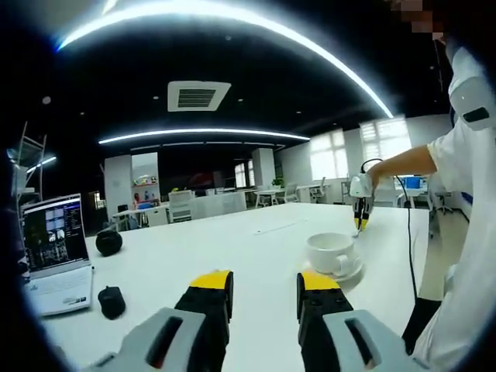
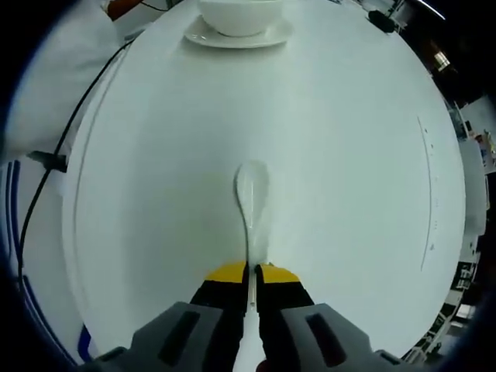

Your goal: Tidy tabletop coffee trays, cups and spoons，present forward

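- Right gripper view: the right gripper (image 2: 252,273) has its 2 yellow-tipped jaws pressed onto the thin handle of a white spoon (image 2: 252,205), pinching it between them.
- The spoon points straight ahead of the jaws, bowl forward, seen against the white table (image 2: 364,155); whether the bowl touches the surface cannot be told.
- Gripping the handle end likely keeps the bowl free, so the spoon can be carried and laid down neatly.
- The spoon looks glossy white, with a smooth oval bowl and a slender stem.
- Further ahead, near the top of this view, a white cup (image 2: 239,15) sits on a white saucer (image 2: 236,36), well apart from the spoon.
- Left gripper view: the left gripper (image 1: 265,291) has its 2 jaws spread apart with nothing between them, hovering low over the table (image 1: 232,256), probably waiting for its turn.
- Beyond its tips, the cup (image 1: 329,251) stands on its saucer (image 1: 349,271), plain white, rounded, with a handle.
- Past the cup, the right gripper (image 1: 361,209) is held in a person's hand (image 1: 377,177), pointing down at the table.
- At the left edge of the table lie an open laptop (image 1: 56,256) and a black mouse (image 1: 111,301).
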### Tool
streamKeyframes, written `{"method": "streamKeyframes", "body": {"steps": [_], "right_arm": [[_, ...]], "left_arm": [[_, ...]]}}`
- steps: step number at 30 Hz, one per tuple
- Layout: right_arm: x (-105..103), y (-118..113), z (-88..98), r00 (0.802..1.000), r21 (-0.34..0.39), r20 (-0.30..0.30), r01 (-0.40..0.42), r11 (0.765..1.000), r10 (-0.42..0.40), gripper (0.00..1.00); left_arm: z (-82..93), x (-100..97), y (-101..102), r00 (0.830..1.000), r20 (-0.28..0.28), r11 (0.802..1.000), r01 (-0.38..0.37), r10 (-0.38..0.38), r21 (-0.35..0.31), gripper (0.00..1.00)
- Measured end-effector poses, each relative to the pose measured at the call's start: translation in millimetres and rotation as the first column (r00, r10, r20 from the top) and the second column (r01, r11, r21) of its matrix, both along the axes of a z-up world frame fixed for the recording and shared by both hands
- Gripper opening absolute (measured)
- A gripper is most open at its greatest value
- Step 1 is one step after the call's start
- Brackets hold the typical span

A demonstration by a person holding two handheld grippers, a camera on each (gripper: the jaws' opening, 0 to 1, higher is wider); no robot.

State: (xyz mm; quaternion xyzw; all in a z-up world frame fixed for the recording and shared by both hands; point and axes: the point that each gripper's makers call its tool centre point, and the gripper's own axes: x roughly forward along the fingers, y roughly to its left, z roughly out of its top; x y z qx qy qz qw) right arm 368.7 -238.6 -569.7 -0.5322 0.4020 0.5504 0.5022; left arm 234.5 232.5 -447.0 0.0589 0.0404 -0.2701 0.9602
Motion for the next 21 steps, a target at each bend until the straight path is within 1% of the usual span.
{"method": "streamKeyframes", "body": {"steps": [7, 17, 18, 21], "right_arm": [[0, -1, 2.3, 1.000, -0.008, 0.010, -0.008, 1.000, 0.008, 0.05], [2, 2, 22.2, 0.998, -0.020, 0.047, -0.031, 0.999, 0.032, 0.05], [2, 3, 24.1, 0.998, -0.022, 0.049, -0.032, 0.999, 0.033, 0.03], [5, 6, 29.0, 0.997, -0.025, 0.065, -0.039, 0.999, 0.041, 0.03]], "left_arm": [[2.3, 1.8, 2, 1.000, 0.005, 1.000, -0.003, 0.003, 0.005, 0.34], [-0.1, 2.5, -3, 1.000, 0.001, 1.000, 0.011, -0.011, 0.011, 0.34], [-0.1, 2.4, -4, 1.000, 0.002, 1.000, 0.013, -0.013, 0.012, 0.34], [0.4, 1.9, -5, 1.000, 0.004, 1.000, 0.018, -0.018, 0.009, 0.34]]}}
